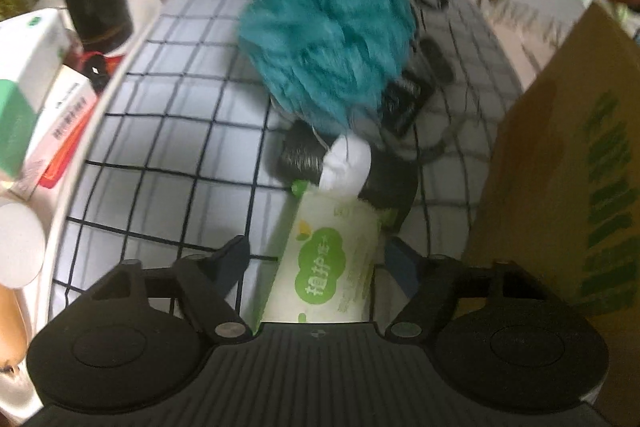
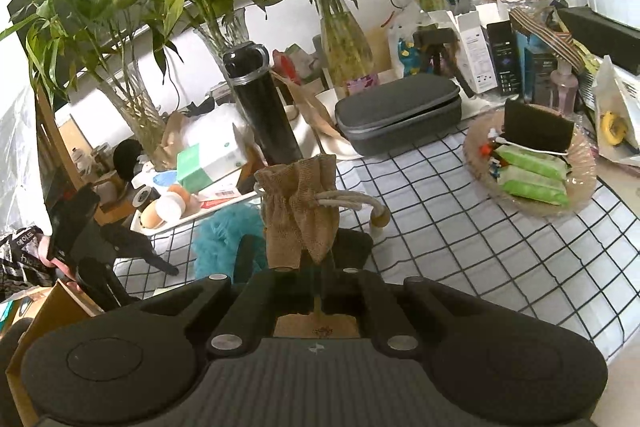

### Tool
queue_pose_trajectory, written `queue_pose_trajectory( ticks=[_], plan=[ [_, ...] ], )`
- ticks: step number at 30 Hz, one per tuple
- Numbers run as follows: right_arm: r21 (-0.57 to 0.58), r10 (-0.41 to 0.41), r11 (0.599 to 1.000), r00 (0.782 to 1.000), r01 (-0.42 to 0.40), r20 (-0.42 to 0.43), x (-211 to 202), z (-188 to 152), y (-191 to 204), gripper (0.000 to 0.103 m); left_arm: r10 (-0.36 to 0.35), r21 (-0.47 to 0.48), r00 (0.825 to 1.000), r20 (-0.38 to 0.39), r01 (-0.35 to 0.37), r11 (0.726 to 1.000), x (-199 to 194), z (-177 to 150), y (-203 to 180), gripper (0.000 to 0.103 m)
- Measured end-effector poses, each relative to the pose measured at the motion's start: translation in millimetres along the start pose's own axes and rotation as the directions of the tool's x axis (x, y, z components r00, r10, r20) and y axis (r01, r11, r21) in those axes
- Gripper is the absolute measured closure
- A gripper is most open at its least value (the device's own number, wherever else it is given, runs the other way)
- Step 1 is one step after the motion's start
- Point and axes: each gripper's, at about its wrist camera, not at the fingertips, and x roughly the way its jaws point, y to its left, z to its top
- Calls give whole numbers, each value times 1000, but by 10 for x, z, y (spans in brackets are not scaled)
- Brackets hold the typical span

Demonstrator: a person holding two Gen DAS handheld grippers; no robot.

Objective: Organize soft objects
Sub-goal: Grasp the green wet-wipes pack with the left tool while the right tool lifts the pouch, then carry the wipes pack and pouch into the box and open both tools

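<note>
My left gripper straddles the wipes pack lying on the checked worktop, fingers apart, not pressing; my right gripper pinches the burlap pouch, raised.

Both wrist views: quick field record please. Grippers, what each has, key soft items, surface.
left gripper: open, jaws either side of the tissue pack, pads not visibly pressing
right gripper: shut on burlap pouch, pouch held up off the cloth
teal fluffy item: lying on the cloth beyond the tissue pack
cardboard box: at right edge of the left wrist view
surface: checked tablecloth
plate: holds green packets, back right in the right wrist view
</note>
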Motion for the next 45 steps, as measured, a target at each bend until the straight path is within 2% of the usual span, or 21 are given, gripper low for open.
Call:
queue_pose_trajectory(
  ticks=[2, 4, 7, 15, 21, 24, 29, 35, 42, 45],
  plan=[
    [2, -2, 1000, 1000, 1, 3, -3, -1, -3, 98, 22, 51, 999, -33, -20, 998, 70, -6, -52, 39],
    [4, -1, 1000, 1000, 1, 6, -11, -6, 4, 98, 53, 108, 998, -30, -50, 993, 81, -25, -129, 42],
    [2, -1, 1000, 1000, 1, 8, -25, -12, 15, 98, 82, 128, 996, -23, -79, 989, 64, -45, -167, 54],
    [0, -16, 1000, 1000, 16, 5, -36, -21, 55, 98, 186, 112, 982, -8, -184, 977, -18, -49, -171, 55],
    [-5, -38, 999, 999, 38, 16, -98, -2, 117, 98, 294, 15, 955, 33, -295, 956, -319, -25, -109, 55],
    [-10, -44, 999, 999, 44, 23, -150, 21, 173, 98, 358, -57, 932, 52, -356, 933, -516, -4, -92, 55],
    [-4, -48, 999, 998, 49, 45, -266, 84, 274, 98, 428, -210, 899, 96, -402, 891, -918, 25, -145, 55],
    [8, -49, 999, 997, 49, 65, -441, 133, 403, 98, 489, -331, 863, 124, -429, 841, -1306, 100, -385, 55],
    [24, -35, 999, 996, 33, 80, -640, 138, 573, 98, 516, -422, 844, 148, -418, 805, -1662, 134, -689, 55],
    [29, -16, 999, 996, 14, 84, -710, 138, 647, 98, 518, -460, 842, 154, -403, 791, -1771, 160, -788, 55]
  ],
)
